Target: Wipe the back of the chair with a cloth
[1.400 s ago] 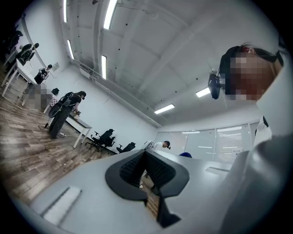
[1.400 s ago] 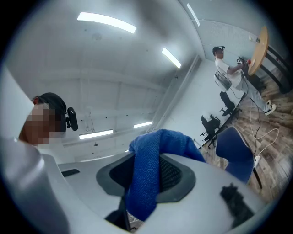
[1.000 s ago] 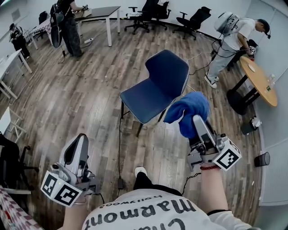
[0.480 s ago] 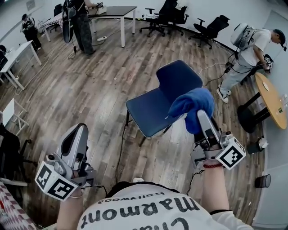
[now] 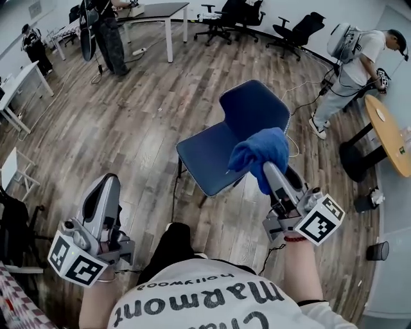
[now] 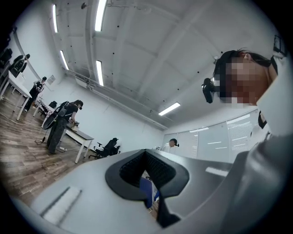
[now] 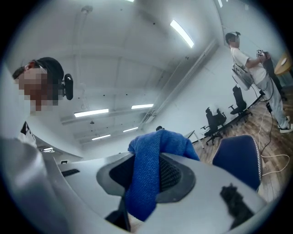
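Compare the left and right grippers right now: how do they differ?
The right gripper is shut on a blue cloth; the left gripper is shut on nothing. The right gripper is held out toward the chair, and in the head view its cloth overlaps the seat; the left gripper hangs back over the floor, apart from the chair. Both are hand-held and carry a marker cube.

Wood-plank floor point(image 5: 115, 141), white walls point(image 6: 119, 128), ceiling strip lights point(image 6: 99, 18). Black office chairs point(image 5: 231, 13), dark-topped table point(image 5: 154, 9), round wooden table point(image 5: 392, 141).
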### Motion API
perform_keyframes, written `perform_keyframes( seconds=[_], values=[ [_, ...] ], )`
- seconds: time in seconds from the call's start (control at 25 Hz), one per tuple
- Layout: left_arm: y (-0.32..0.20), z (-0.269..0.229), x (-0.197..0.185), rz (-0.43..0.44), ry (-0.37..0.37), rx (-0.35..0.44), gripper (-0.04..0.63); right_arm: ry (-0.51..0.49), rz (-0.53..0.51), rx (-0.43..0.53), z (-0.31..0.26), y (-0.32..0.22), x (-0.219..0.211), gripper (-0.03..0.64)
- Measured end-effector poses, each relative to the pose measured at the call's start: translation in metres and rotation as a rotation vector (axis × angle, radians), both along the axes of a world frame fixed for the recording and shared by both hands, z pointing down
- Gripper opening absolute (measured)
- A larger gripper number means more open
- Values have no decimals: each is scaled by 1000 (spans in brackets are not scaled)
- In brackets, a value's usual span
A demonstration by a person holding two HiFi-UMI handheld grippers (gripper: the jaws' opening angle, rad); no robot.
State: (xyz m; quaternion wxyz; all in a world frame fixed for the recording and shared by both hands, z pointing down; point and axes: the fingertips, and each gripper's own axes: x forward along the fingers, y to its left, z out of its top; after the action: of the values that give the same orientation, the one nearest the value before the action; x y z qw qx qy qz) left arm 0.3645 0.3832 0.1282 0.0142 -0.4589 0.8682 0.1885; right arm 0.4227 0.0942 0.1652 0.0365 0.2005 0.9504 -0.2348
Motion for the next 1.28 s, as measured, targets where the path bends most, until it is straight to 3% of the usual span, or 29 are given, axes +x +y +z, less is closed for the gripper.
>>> perform_keyframes(
  seconds=[0.24,0.44,0.76,1.08,1.28],
  values=[
    [-17,15,-43,72,17,-42,8,40,69,14,6,-7,-30,129],
    [-20,15,-105,139,57,-24,8,73,142,39,5,-4,-76,129],
    [-18,12,-210,292,56,-72,8,93,291,-4,6,11,-163,129],
    [-8,9,-303,448,81,-31,8,73,458,-8,-9,30,-235,129],
    [-16,13,-341,476,84,7,8,105,549,-18,-1,32,-262,129]
  ],
)
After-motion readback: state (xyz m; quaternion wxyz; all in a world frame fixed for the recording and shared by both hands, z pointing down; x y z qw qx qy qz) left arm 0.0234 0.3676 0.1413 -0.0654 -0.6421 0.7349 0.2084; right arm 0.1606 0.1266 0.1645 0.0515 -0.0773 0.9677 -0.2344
